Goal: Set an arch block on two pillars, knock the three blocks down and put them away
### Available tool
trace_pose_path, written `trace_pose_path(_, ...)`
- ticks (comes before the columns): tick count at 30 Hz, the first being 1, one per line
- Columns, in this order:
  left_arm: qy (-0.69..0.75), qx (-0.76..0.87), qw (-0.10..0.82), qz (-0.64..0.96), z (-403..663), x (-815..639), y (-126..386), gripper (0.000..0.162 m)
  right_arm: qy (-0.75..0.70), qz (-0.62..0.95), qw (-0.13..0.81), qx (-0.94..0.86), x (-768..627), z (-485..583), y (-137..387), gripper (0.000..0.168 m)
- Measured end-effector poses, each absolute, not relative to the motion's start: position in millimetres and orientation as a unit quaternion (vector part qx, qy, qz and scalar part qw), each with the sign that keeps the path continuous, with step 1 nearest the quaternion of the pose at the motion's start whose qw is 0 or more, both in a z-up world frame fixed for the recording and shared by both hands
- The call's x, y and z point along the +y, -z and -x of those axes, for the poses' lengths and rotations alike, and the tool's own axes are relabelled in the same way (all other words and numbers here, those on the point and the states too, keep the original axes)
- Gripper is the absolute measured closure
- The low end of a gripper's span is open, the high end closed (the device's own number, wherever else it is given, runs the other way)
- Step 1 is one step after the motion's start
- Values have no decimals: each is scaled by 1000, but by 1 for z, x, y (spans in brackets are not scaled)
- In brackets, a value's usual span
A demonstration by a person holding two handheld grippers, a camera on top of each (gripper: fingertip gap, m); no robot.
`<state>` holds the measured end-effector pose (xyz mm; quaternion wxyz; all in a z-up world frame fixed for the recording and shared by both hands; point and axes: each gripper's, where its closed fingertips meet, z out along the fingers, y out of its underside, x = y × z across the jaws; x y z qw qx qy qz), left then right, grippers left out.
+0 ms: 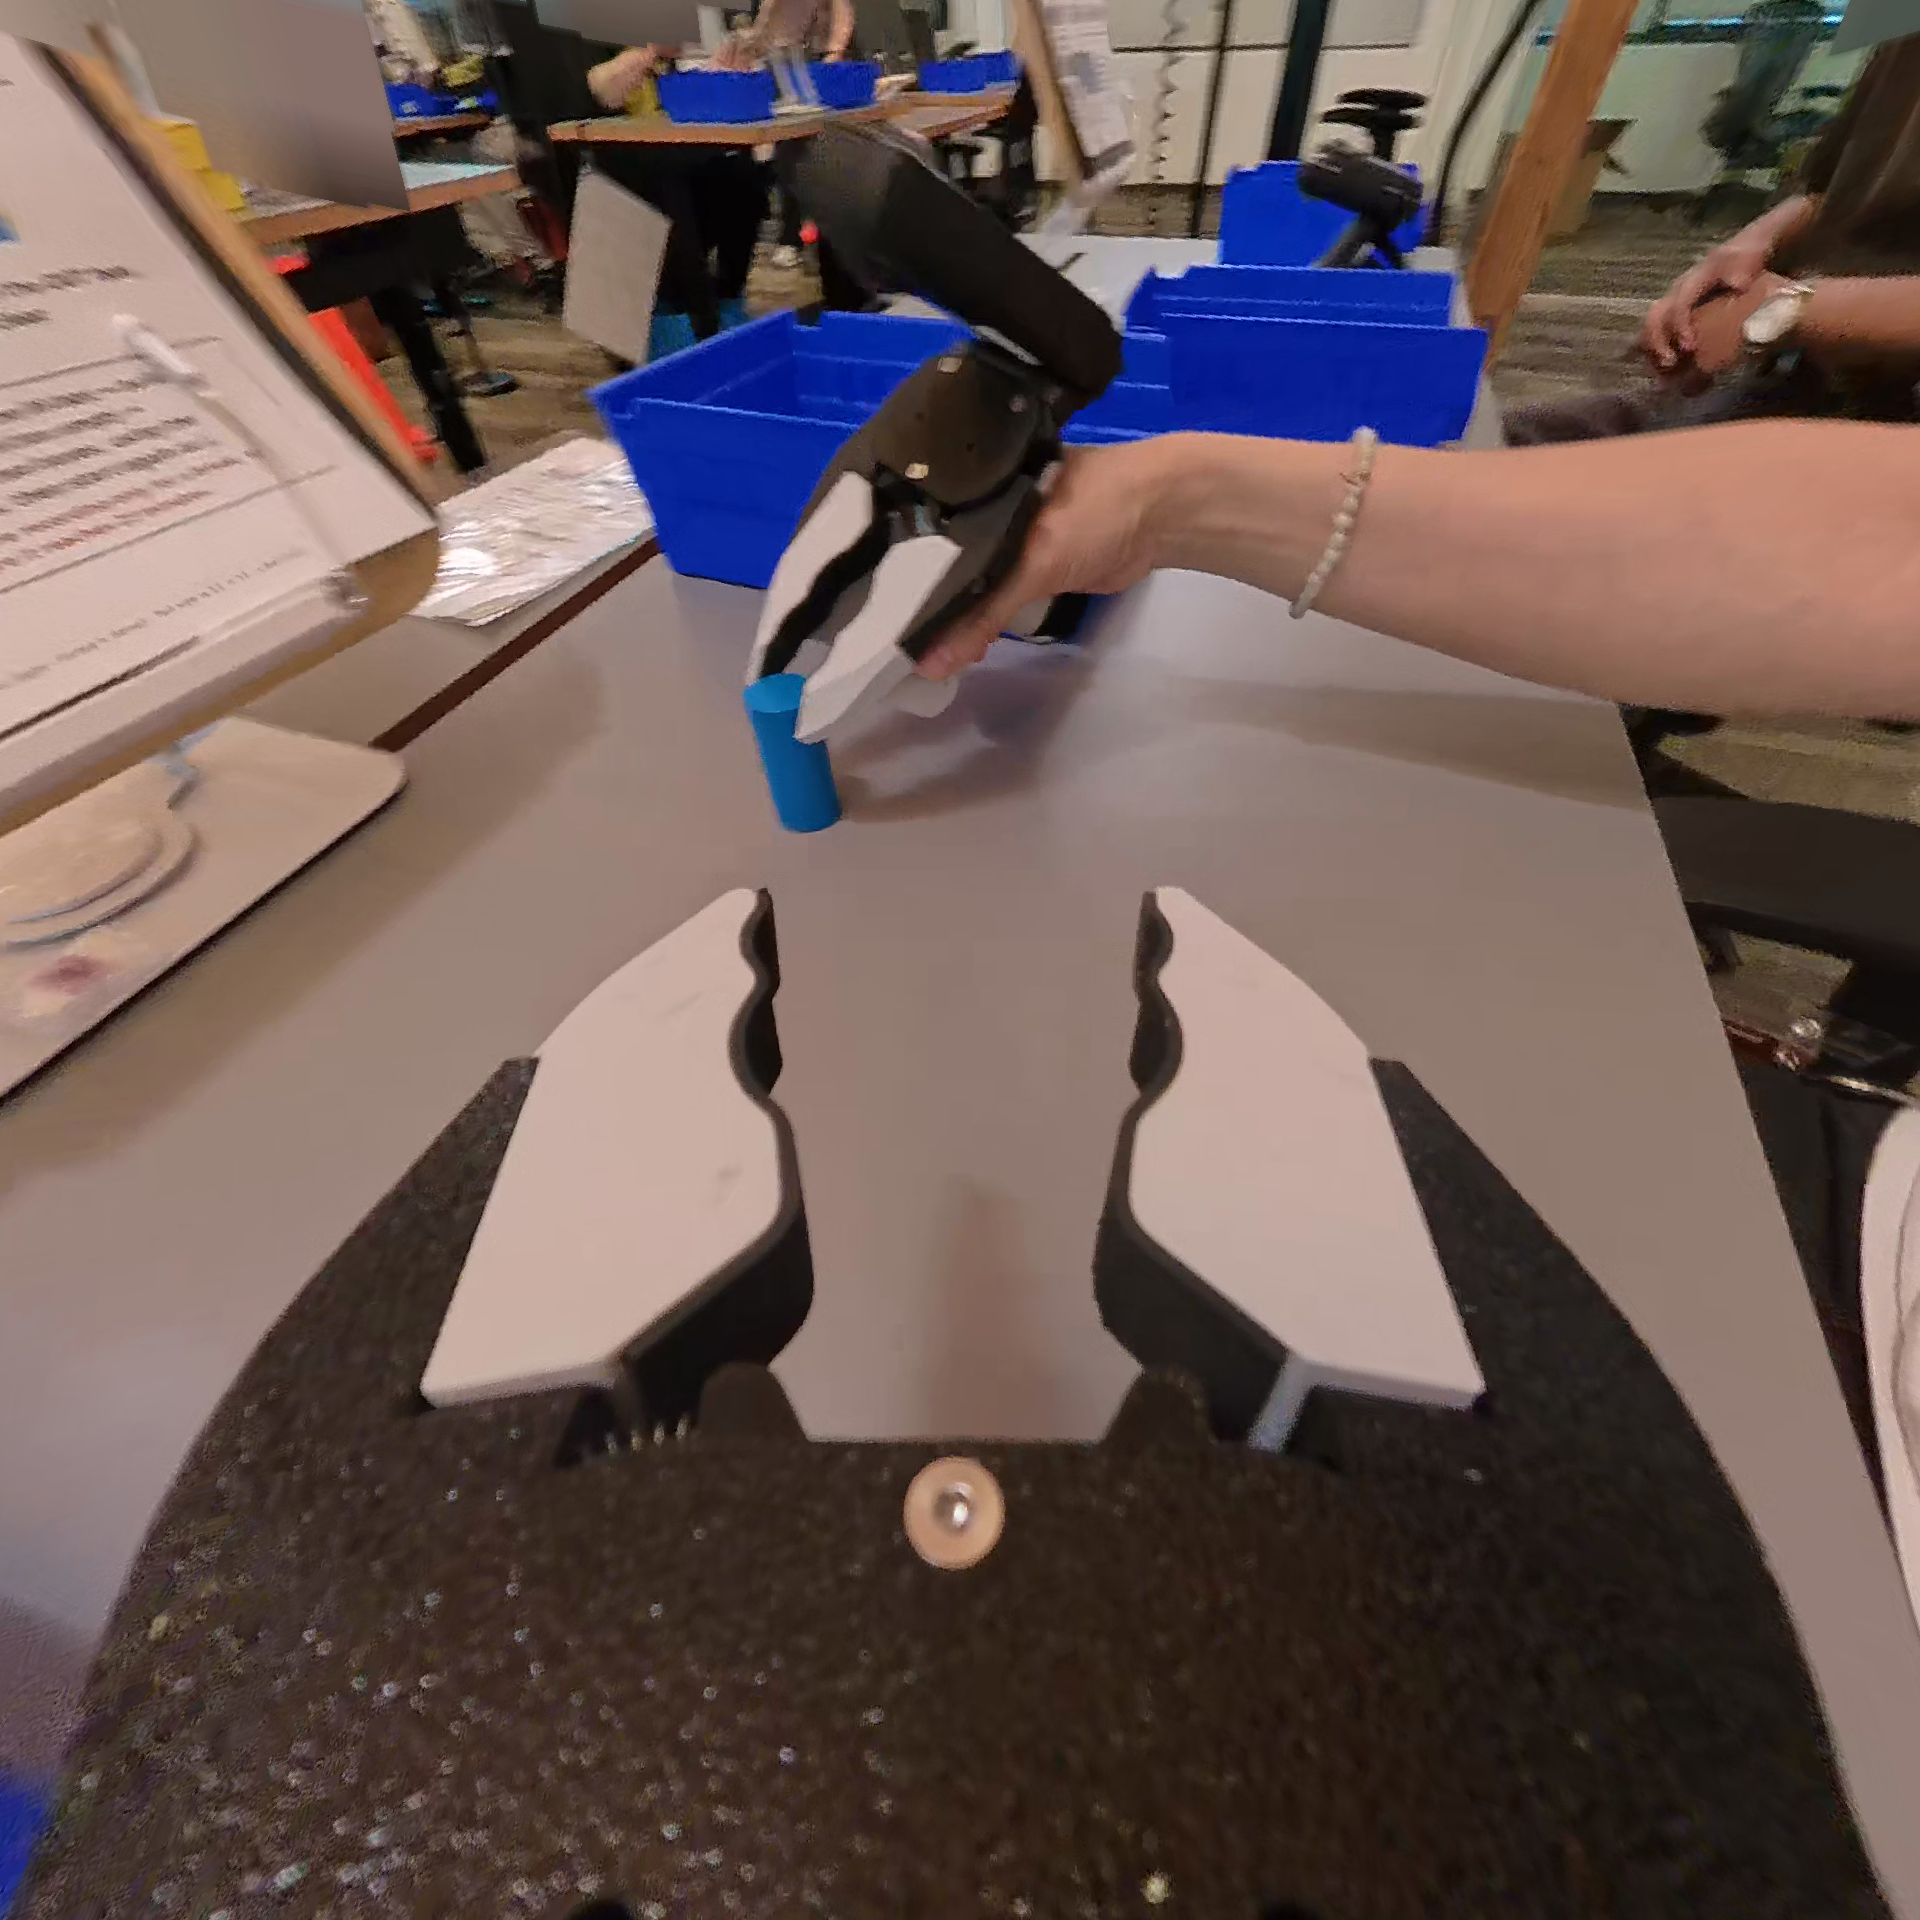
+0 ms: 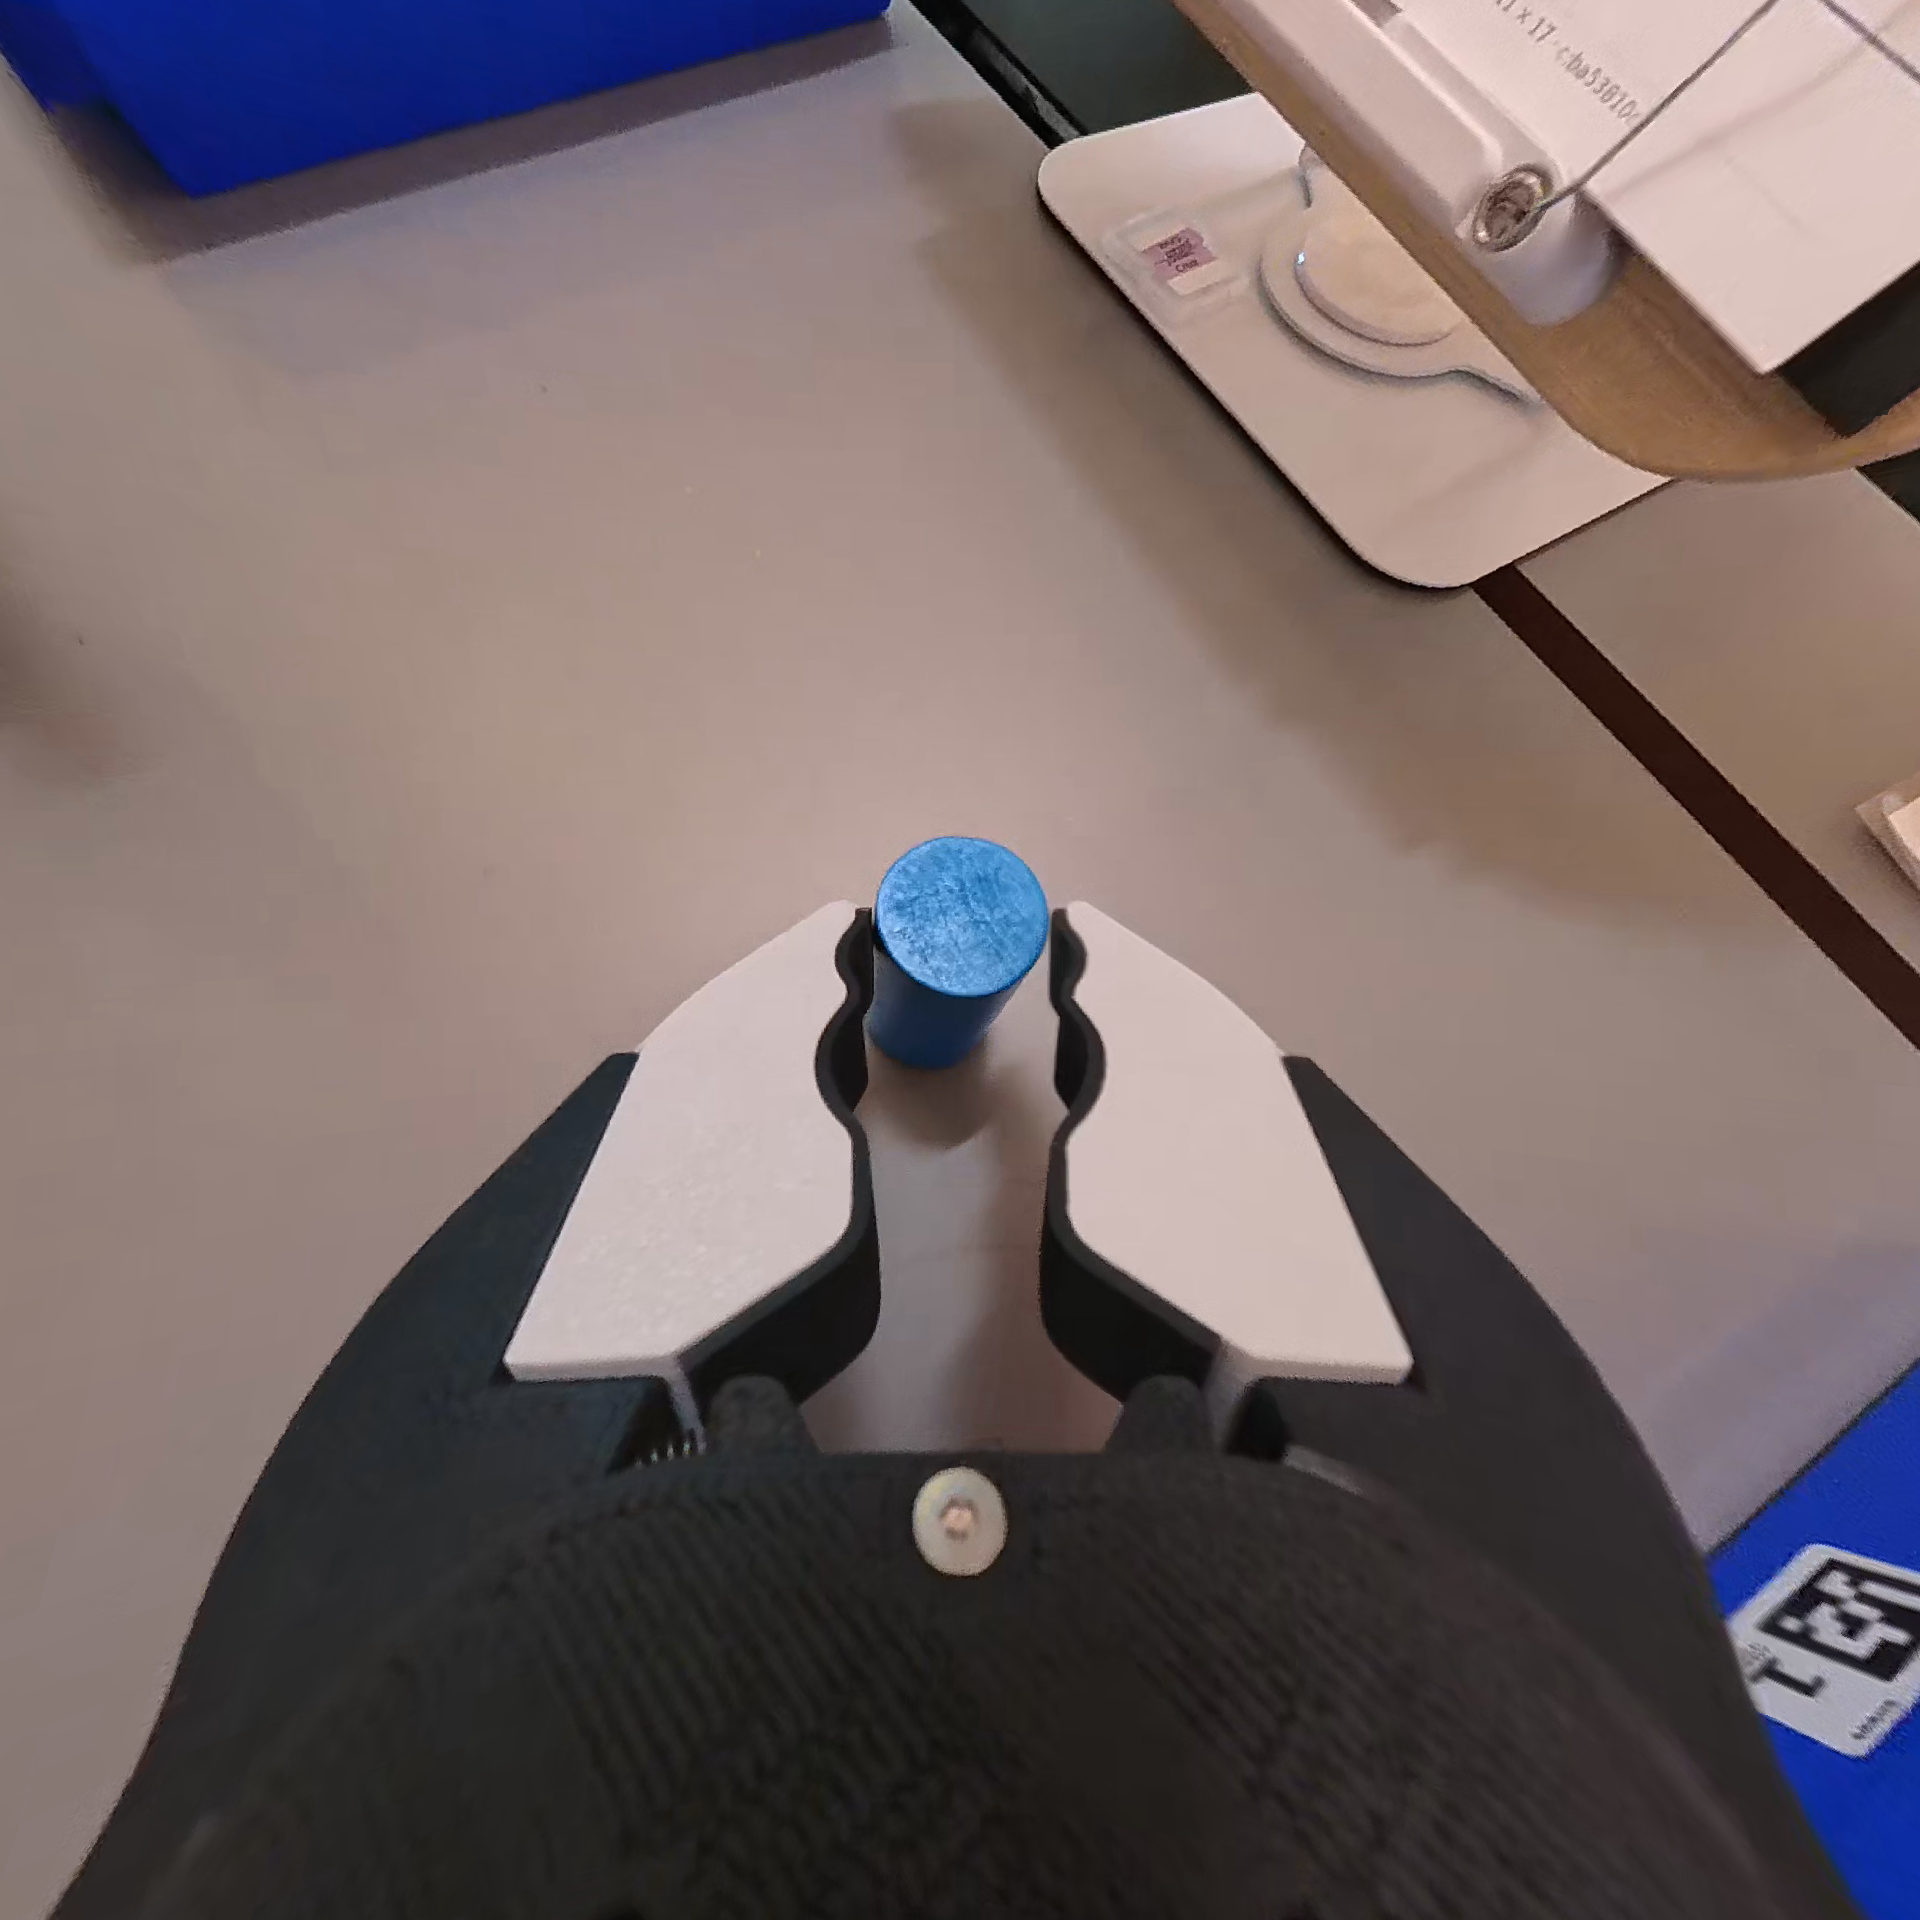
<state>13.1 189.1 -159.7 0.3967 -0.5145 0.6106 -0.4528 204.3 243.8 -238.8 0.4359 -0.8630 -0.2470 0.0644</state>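
A small blue cylinder stands upright on the grey table. My right gripper, held by a hand, points down at it from the far side. In the right wrist view the gripper is open, with its jaws on either side of the top of the cylinder. The left pad is at its side and a thin gap shows on the right. My left gripper is open and empty, low over the table, a short way in front of the cylinder.
Blue bins stand behind the cylinder, with more stacked at the back right. A paper-holding stand on a white base is at the left. A blue surface with a tag is near the right gripper. Another person's hands are at the far right. Spacing between my two grippers at the tips: around 20 centimetres.
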Motion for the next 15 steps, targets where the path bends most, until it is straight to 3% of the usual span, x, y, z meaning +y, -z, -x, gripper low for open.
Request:
trace_pose_path(3, 413, 575, 407, 578, 9, 229, 138, 97, -64, 858, 455, -229, 246, -207, 225, 102)
trace_pose_path(5, 360, 530, 397, 658, 37, 275, 128, 97, -66, 852, 470, -222, 243, -206, 210, 93)
trace_pose_path(10, 153, 387, 209, 885, 148, 390, 165, 104, -51, 839, 502, -201, 223, -199, 180, 86)
trace_pose_path(15, 105, 307, 21, 946, 186, 428, 210, 114, -60, 822, 527, -208, 200, -175, 170, 86)
